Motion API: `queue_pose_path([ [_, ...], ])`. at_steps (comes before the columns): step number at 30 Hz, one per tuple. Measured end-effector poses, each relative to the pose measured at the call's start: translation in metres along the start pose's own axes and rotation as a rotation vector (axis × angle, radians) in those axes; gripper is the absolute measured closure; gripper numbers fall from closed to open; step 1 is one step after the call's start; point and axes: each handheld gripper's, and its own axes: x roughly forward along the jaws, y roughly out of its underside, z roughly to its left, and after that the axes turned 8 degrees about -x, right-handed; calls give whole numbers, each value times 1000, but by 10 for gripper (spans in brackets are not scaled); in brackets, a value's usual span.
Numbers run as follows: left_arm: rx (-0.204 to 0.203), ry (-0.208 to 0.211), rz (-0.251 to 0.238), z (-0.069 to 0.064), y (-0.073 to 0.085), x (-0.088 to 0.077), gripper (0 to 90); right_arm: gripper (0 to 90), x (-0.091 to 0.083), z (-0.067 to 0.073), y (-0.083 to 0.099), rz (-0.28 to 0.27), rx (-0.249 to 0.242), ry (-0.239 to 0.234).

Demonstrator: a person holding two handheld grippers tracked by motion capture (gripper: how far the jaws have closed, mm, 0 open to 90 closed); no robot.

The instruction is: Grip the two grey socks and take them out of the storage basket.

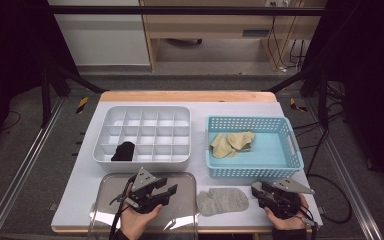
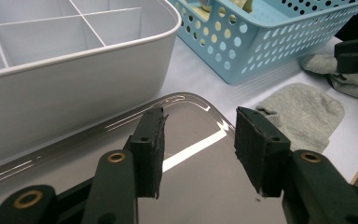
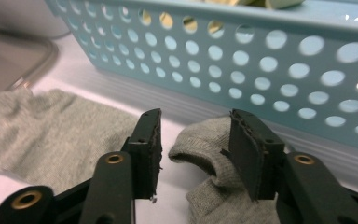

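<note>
My left gripper (image 1: 161, 191) hovers over the clear lid (image 1: 180, 205), nothing between its jaws. The organizer (image 1: 142, 161) wall blocks it ahead; the basket (image 1: 254, 171) wall blocks my right gripper (image 1: 260, 190). A bare strip of table (image 1: 199, 150) separates both containers. The grey sock (image 1: 221, 201) lies between the grippers.

No legible text, label, brand mark, number or sign appears on any surface in the high view or in either gripper view.
</note>
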Motion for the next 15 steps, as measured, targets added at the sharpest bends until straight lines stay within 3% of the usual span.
queue_pose_path([
  [6,-16,-13,-18,8,4,-10,509,514,6,0,3,33,-21,24],
  [9,-28,-21,-25,12,4,-11,508,623,9,-1,4,52,-20,24],
  [10,-28,-21,-25,12,4,-11,507,623,9,-1,4,52,-20,24],
  [11,-30,-22,-24,12,4,-10,507,748,9,-4,5,54,-29,35],
  [12,-27,-22,-23,12,4,-10,506,807,8,-4,5,55,-17,34],
  [15,-28,-21,-21,11,4,-10,505,831,2,-6,3,37,-3,29],
])
